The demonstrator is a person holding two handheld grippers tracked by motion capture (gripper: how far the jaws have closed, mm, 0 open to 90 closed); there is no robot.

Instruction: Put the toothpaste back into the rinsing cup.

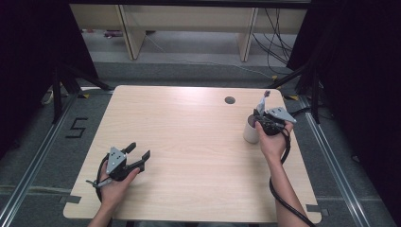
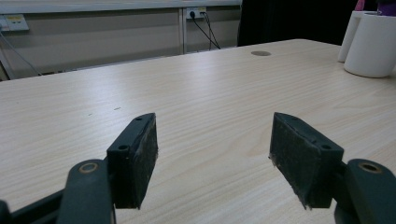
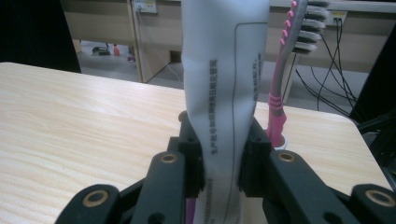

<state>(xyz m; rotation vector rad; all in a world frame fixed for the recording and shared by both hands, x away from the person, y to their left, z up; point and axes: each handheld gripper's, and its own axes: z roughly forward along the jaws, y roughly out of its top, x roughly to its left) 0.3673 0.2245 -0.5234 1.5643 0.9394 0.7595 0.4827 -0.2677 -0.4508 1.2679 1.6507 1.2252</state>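
A person at a wooden table (image 1: 189, 142) pinches a white tube (image 3: 224, 93) with the right gripper (image 1: 265, 120) over a cup (image 1: 250, 131), while the left gripper (image 1: 137, 158) rests idle.

From above, the right gripper sits at the far right of the table, by the white cup, and the tube is hard to make out. The right gripper view shows its jaws pressed against both sides of the upright tube, with a pink toothbrush (image 3: 280, 93) standing just behind, bristles up. Near left, the left gripper (image 2: 215, 154) has its jaws spread wide over bare wood; its view shows the cup (image 2: 371, 44) well apart, far right.
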